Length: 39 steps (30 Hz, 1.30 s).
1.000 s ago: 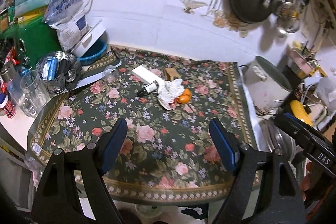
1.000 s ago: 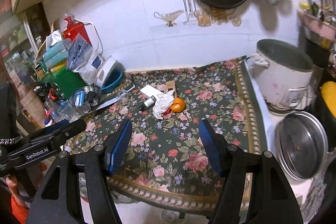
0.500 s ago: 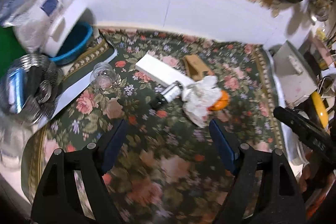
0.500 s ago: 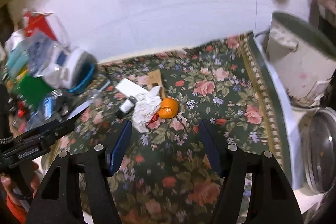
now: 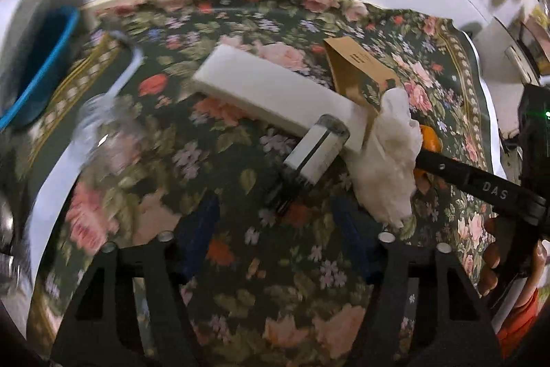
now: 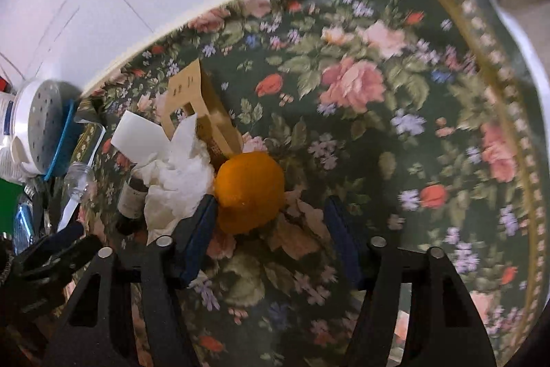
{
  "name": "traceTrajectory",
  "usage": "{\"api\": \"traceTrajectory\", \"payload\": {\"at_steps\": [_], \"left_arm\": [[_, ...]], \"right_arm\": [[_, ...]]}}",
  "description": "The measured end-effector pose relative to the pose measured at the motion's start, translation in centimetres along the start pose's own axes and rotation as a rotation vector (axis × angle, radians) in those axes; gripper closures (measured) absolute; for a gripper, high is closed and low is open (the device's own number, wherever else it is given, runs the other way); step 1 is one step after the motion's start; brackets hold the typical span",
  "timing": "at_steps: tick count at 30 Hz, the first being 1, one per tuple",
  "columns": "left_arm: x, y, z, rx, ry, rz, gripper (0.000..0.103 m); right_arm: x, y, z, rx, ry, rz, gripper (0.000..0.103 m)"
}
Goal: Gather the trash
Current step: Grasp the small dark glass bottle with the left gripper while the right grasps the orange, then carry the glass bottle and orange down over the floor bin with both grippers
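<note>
Right wrist view shows the right tongs (image 6: 271, 226) closing over the orange peel (image 6: 250, 192) on the flowery tabletop (image 6: 395, 112); its left pad is just beside the peel, so they should slide left to get it in the middle. Left tongs (image 5: 275, 222) point steeply down, closing with nothing gripped, near the small bottle (image 5: 311, 157) beside the crumpled tissue (image 5: 385, 160).

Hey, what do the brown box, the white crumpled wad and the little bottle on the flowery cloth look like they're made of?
Brown box: looks like matte kraft cardboard, with folded edges and a cut-out window.
White crumpled wad: likely tissue paper, soft and creased.
Little bottle: probably dark glass, given its glossy body, with a white paper label; plastic is possible.
</note>
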<state>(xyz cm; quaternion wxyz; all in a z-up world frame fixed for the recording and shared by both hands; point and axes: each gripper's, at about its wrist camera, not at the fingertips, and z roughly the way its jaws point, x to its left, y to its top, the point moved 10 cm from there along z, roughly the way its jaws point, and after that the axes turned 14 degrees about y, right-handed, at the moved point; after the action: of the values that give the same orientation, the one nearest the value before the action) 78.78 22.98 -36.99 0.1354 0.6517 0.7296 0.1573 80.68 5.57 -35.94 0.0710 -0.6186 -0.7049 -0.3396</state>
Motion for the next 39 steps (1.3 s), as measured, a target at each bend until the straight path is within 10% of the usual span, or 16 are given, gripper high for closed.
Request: {"api": "traceTrajectory", "payload": {"at_steps": [8,23,39], "left_arm": [[-3.0,1.9,2.2,-0.029,-0.03,0.101,0.061],[-4.5,1.5,3.0,-0.035,0.041,0.083,0.076],[-9.0,-3.1,-14.9,-0.293,0.089,-0.119,0.076]], "right_arm": [[-0.2,0.0,0.9,-0.015,0.03,0.032,0.076],[-3.0,-1.3,-6.1,-0.116,-0.014,0.039,0.08],[-1.1,-3.3,-18.8,-0.261,0.075,-0.173,0.081]]}}
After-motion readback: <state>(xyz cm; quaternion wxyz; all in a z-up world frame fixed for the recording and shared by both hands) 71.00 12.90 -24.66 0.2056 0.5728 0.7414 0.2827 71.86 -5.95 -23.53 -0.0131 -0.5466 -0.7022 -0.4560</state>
